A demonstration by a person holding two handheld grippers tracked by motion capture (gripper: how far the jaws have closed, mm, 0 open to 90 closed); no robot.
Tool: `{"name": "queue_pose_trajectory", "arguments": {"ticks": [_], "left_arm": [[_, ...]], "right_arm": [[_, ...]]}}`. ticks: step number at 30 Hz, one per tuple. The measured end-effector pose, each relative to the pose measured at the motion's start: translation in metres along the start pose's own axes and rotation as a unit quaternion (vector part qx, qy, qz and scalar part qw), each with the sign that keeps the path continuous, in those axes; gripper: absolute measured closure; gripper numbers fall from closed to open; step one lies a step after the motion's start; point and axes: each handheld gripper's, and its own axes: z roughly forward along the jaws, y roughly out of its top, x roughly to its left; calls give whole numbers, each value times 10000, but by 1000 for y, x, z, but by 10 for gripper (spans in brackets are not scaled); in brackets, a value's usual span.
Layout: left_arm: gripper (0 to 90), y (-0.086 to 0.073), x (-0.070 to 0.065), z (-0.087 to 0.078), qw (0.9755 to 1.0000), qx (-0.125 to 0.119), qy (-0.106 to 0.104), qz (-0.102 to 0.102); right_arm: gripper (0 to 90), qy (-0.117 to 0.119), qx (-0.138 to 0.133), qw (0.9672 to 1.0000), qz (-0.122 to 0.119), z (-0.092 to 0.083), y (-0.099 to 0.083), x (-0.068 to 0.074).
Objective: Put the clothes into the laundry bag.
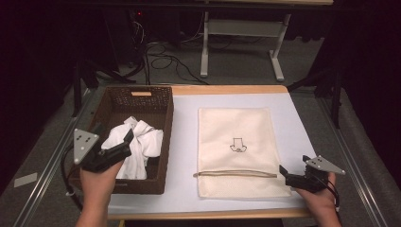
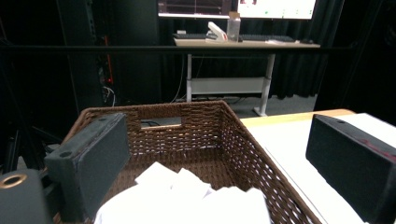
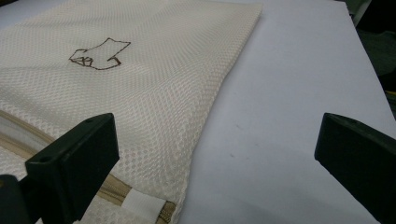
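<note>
L gripper [image 1: 115, 147], jaws wide, hangs over cloth [image 1: 135, 146] in basket [image 1: 168, 137], frame left, prob. to grab it. R gripper [image 1: 289, 176], jaws apart, waits by bag [image 1: 236, 132] zip end, lower right.

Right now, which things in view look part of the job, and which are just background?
Job, probably: white cloth in basket, mesh bag, left gripper over the cloth, right gripper at the bag's zip end; both open.

Background: desk frame, floor cables, monitors.
</note>
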Motion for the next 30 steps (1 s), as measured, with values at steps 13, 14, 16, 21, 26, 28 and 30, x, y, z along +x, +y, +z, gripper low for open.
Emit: {"name": "queue_pose_trajectory", "arguments": {"ticks": [13, 14, 16, 21, 26, 28, 30], "left_arm": [[99, -12, 26, 64, 9977, 555, 47, 387], [95, -12, 26, 64, 9977, 555, 47, 387], [51, -20, 31, 70, 9957, 911, -9, 150], [43, -23, 37, 70, 9958, 911, 56, 20], [3, -31, 39, 86, 9824, 1863, -68, -82], [3, -33, 39, 89, 9792, 2028, -54, -83], [2, -39, 41, 97, 9661, 2576, -28, -171]], "right_arm": [[4, 89, 111, 9998, -111, 3, 0, 2], [4, 92, 131, 9998, -123, 4, -1, 2], [4, 95, 137, 9998, -136, 4, -1, 1], [4, 81, 131, 9999, -64, 4, -1, 2], [4, 96, 144, 9998, -108, 4, -2, 3], [4, 93, 144, 9998, -111, 4, -2, 3], [4, 97, 160, 9998, -107, 4, -2, 2]]}}
